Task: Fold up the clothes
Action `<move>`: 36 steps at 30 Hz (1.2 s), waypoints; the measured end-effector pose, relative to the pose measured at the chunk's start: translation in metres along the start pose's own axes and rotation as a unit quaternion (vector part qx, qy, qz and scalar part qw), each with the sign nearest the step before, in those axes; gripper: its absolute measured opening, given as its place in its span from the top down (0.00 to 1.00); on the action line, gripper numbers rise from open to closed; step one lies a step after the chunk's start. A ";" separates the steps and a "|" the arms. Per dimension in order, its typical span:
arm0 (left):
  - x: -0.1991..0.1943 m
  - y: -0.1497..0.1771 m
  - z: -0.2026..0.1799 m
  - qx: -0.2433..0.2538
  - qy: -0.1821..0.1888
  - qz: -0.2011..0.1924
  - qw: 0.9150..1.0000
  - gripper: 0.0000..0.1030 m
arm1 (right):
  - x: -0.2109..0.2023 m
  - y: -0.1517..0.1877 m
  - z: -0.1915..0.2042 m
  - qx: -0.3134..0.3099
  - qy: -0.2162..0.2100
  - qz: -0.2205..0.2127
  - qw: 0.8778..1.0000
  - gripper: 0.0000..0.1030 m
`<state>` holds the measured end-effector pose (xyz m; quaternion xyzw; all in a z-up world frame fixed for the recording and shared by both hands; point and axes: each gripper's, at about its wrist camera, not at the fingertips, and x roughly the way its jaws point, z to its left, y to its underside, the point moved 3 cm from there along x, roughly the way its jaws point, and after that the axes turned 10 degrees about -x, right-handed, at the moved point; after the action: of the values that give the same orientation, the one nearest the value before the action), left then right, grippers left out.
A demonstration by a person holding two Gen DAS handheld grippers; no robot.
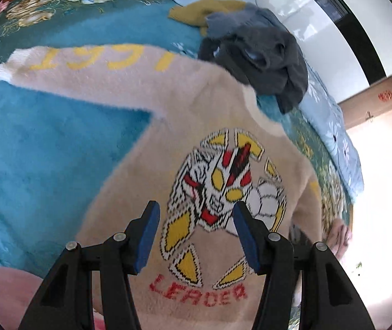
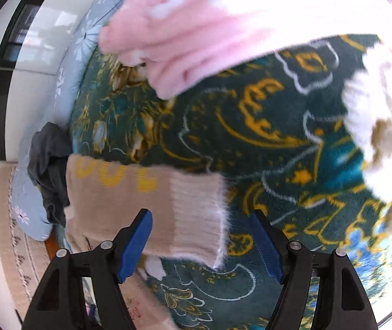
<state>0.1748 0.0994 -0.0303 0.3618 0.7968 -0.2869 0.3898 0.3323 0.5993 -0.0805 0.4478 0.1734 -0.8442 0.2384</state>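
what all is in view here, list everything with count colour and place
sweater: 1, beige with robot graphic, spread flat on bed
sweater sleeve cuff: 1, beige, ahead of right hand-held gripper
blanket: 1, teal floral, under sweater
grey garment: 1, crumpled beyond sweater collar
mustard garment: 1, behind grey one
pink garment: 1, far end of bed
left hand-held gripper: open, over sweater
right hand-held gripper: open, empty

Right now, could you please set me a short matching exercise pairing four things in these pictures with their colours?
Things:
1. sweater
2. heap of clothes
3. blanket
4. folded garment

Colours:
A. dark grey
B. pink
C. beige
D. bright blue

Pairs: 1-C, 2-A, 3-D, 4-B
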 end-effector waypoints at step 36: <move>0.003 -0.001 0.027 -0.055 0.002 0.001 0.998 0.45 | -0.038 -0.104 0.048 -0.155 0.123 -0.131 0.971 0.93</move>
<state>0.1842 0.0795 -0.0469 0.3410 0.8118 -0.2416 0.4078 0.2605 0.6705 -0.0143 0.4794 0.3876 -0.7690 0.1689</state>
